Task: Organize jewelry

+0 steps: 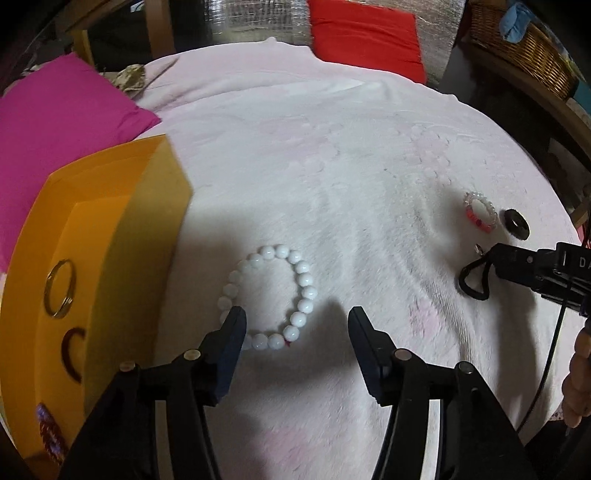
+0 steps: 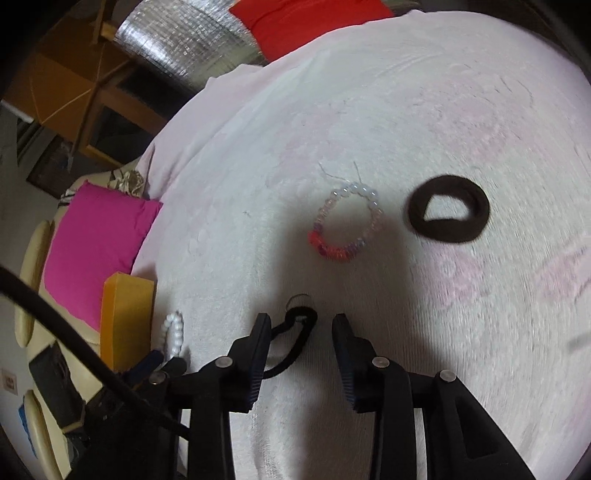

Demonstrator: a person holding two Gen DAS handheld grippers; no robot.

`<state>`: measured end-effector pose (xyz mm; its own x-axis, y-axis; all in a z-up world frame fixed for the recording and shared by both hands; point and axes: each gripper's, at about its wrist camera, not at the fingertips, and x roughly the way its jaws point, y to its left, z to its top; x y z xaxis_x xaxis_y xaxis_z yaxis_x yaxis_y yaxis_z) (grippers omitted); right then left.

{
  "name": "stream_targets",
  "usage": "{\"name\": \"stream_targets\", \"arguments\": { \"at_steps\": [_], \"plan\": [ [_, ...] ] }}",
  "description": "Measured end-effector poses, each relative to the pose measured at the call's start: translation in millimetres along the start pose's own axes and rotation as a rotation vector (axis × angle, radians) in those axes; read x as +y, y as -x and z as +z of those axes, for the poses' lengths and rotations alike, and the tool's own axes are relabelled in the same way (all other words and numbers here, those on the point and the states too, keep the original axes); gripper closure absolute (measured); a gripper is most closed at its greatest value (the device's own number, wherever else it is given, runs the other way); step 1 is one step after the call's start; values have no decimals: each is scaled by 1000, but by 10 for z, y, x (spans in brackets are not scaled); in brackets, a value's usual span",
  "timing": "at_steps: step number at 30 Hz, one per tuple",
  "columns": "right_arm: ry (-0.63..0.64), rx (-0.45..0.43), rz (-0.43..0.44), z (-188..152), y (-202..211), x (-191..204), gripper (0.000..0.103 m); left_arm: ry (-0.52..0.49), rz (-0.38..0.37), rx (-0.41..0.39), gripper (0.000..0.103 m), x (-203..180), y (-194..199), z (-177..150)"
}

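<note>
A white bead bracelet (image 1: 269, 299) lies flat on the pale pink blanket (image 1: 332, 147) beside the orange box (image 1: 122, 258). My left gripper (image 1: 297, 325) stands open over its near side, and the left finger covers a few beads. A thin black hair tie (image 2: 295, 332) rests on the blanket between the fingers of my open right gripper (image 2: 301, 325), with its loop against the left finger. Beyond it lie a small clear-and-red bead bracelet (image 2: 347, 225) and a thick dark scrunchie (image 2: 448, 208). The left wrist view shows the same thin black hair tie (image 1: 474, 280) at the tip of the right gripper (image 1: 496, 264).
The orange box holds a gold ring (image 1: 59, 288), a dark bangle (image 1: 72, 350) and purple beads (image 1: 48, 432). A magenta cushion (image 1: 62, 110) and a red cushion (image 1: 365, 33) border the blanket. A wicker basket (image 1: 524, 48) stands at the back right. A small thin wire ring (image 2: 299, 299) lies by the hair tie.
</note>
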<state>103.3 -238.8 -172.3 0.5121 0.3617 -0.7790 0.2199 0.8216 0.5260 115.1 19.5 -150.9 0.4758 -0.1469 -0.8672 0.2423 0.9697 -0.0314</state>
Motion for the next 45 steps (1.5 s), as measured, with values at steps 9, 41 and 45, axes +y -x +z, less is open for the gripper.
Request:
{"name": "stream_targets", "arguments": {
  "at_steps": [9, 41, 45],
  "plan": [
    [-38, -21, -39, -3, -81, 53, 63, 27, 12, -19, 38, 25, 49, 11],
    [50, -61, -126, 63, -171, 119, 82, -8, -1, -32, 36, 115, -107, 99],
    [55, -60, -124, 65, -174, 119, 82, -40, -23, 3, 34, 22, -200, 71]
  ]
}}
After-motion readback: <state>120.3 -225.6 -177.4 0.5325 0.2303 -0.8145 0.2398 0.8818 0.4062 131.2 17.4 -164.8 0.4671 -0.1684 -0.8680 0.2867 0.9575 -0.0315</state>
